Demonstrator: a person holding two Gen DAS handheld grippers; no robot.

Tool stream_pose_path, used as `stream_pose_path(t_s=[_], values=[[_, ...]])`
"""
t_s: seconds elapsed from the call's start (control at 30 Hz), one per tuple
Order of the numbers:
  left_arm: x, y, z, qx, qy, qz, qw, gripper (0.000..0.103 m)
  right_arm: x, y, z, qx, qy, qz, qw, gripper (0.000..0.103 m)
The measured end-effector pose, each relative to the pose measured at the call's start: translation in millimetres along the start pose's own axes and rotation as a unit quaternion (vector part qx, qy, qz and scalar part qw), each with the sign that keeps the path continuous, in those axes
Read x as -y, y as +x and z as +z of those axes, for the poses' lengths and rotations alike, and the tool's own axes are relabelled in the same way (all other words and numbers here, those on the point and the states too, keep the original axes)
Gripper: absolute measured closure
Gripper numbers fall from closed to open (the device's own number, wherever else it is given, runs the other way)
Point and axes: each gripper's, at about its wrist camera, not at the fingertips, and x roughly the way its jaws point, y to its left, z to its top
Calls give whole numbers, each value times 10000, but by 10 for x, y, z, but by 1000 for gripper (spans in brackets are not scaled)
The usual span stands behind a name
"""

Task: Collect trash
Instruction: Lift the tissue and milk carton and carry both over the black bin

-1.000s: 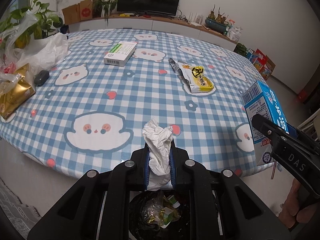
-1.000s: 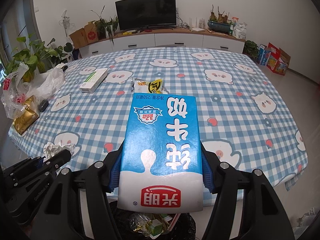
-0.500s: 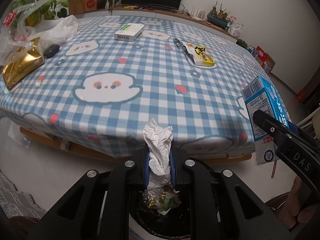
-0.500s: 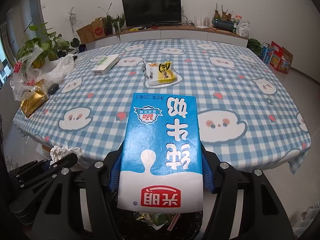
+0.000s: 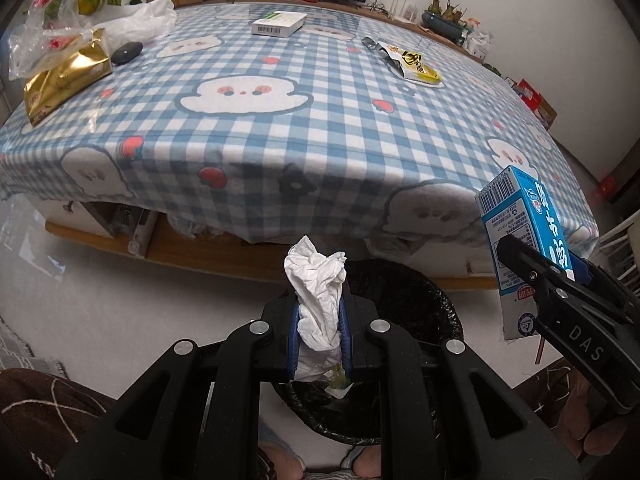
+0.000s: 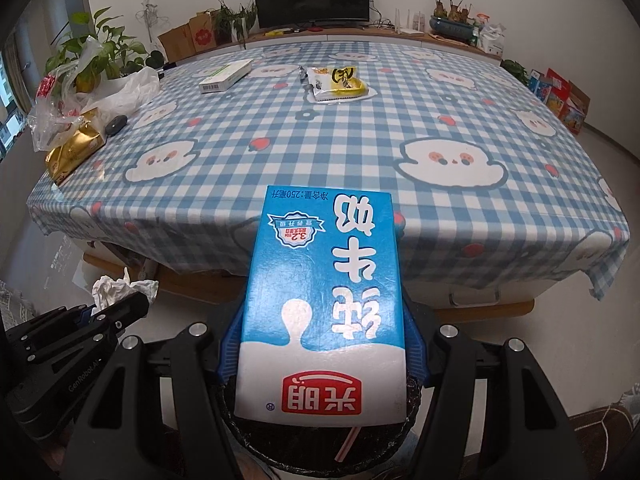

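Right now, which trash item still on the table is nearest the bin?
The yellow snack wrapper, torn open right of centre; the white box lies farther back near the TV.

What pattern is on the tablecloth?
Blue-and-white checked tablecloth with white cartoon faces; right wrist view.

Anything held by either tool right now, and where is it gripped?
Left tool: crumpled white tissue, pinched at its lower half. Right tool: blue-and-white milk carton, clamped across its side faces.

The right gripper (image 6: 324, 360) clamps a blue milk carton (image 6: 324, 300) (upside down) above the bin (image 6: 412, 404).
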Motion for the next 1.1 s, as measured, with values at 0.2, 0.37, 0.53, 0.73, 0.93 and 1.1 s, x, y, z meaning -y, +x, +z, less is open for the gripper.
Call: stream_pose_path(t_s=[0.2, 0.37, 0.53, 0.73, 0.93, 1.1], values=[[-76, 96, -144, -111, -15, 33, 9999, 88, -12, 148, -181, -181, -31, -78, 9998, 43], [-85, 230, -185, -145, 100, 95, 9998, 88, -29, 294, -294, -306, -74, -153, 9994, 43], [-70, 398, -234, -245, 139, 87, 9996, 88, -63, 449, -396, -461, -174, -238, 9985, 43], [-96, 617, -276, -493, 61, 73, 9987, 88, -81, 663, -504, -652, -249, -267, 9972, 43], [-167, 843, -321, -713, -19, 252, 9971, 88, -91, 851, -573, -817, -225, -230, 9961, 43], [-224, 948, -342, -797, -105, 305, 9963, 88, -120, 1014, -635, -950, -253, -215, 9949, 42]])
